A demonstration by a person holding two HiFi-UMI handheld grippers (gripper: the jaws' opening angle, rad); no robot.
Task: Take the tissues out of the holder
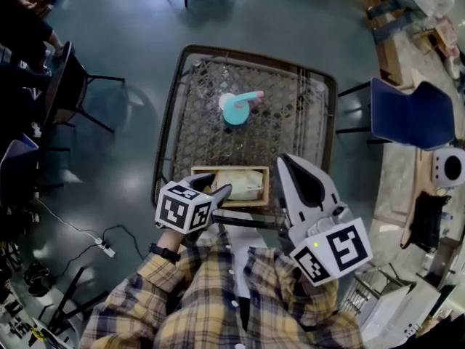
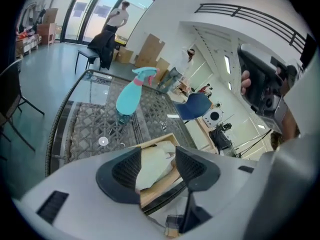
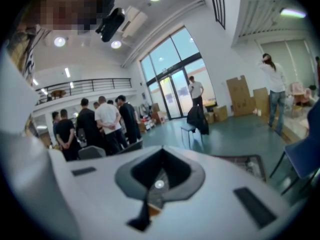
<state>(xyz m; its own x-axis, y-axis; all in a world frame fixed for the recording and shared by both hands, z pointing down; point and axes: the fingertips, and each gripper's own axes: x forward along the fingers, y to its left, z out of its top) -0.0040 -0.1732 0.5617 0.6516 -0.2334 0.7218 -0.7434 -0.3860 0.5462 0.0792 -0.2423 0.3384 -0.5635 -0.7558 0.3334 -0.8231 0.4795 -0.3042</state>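
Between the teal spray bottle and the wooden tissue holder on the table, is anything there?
Nothing: the head view shows only bare glass tabletop over wicker weave between the teal spray bottle and the wooden tissue holder.

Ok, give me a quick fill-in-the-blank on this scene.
1. The tissues lie in a ___ holder.
2. On the left hand-held gripper the jaws stand ___.
3. The teal spray bottle has a ___ trigger.
4. On the right hand-held gripper the jaws are ___.
Missing words: wooden, open, pink, shut.
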